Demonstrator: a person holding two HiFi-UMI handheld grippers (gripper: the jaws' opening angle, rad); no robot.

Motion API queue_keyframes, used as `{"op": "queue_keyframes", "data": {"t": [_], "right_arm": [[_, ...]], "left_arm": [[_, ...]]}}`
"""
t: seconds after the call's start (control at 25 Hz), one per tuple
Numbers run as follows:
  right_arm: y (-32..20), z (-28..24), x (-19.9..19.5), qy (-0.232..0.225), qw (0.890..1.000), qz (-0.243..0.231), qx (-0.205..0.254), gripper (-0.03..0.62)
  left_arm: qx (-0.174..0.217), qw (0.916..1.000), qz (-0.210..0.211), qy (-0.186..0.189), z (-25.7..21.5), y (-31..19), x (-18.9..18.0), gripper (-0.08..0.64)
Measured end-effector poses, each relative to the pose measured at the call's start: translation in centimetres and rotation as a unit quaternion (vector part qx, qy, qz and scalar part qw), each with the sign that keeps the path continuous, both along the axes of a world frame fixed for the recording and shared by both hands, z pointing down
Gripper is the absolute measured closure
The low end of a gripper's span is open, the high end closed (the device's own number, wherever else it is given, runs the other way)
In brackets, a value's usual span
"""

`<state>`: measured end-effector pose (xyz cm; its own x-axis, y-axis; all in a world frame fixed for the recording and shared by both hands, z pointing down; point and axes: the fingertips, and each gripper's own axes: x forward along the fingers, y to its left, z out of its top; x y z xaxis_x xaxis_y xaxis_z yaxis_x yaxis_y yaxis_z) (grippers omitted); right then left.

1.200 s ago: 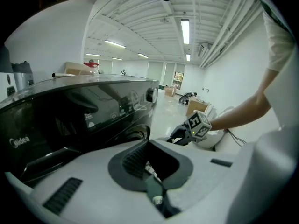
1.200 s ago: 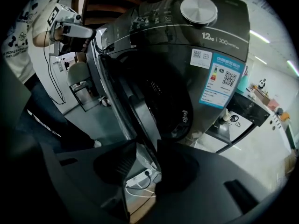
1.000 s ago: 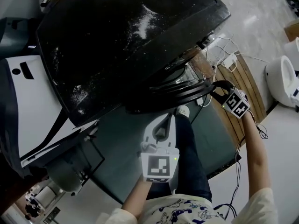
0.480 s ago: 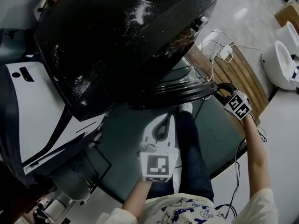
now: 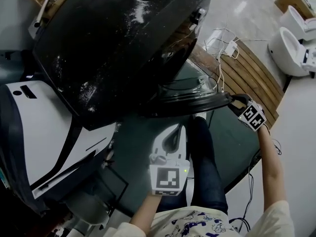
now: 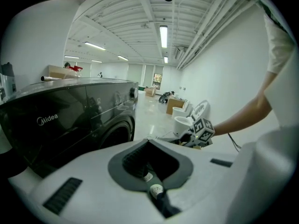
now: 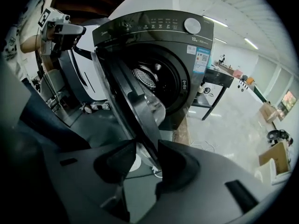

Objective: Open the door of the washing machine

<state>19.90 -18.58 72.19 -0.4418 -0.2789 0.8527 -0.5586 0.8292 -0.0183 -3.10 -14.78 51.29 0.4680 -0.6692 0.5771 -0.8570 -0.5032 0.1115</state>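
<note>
Presently, step in hand: door point(image 5: 197, 102) of the washing machine point(image 5: 113, 43) unlatched and standing partly ajar; swing judged about midway.
Right gripper point(image 5: 236, 101): clamped on the door's outer rim, rim between both pads.
Left gripper point(image 5: 171, 132): closed, empty, well apart from the door.
Next move: draw the rim outward along the hinge arc, grip firm.

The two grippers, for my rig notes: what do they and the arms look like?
Left gripper is white, right gripper dark; each carries a cube of black-and-white square markers. A thin black cable hangs by the right arm. The sleeves are short and pale.
</note>
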Motion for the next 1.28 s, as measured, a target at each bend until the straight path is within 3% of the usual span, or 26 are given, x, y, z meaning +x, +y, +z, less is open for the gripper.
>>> {"op": "queue_keyframes", "data": {"t": [0.6,0.92,1.28], "right_arm": [[9.6,0.9,-0.4,-0.009,0.996,0.092,-0.017,0.437],[13.0,1.3,-1.1,-0.024,0.994,0.101,-0.022,0.439],[16.0,1.6,-2.2,-0.053,0.993,0.099,-0.025,0.446]], "left_arm": [[-0.003,0.9972,0.075,-0.003,0.3,4.1,1.7,0.558],[-0.014,0.9949,0.1,0.005,0.9,6.0,4.0,0.558],[-0.014,0.9959,0.089,-0.002,1.0,8.3,5.0,0.557]]}}
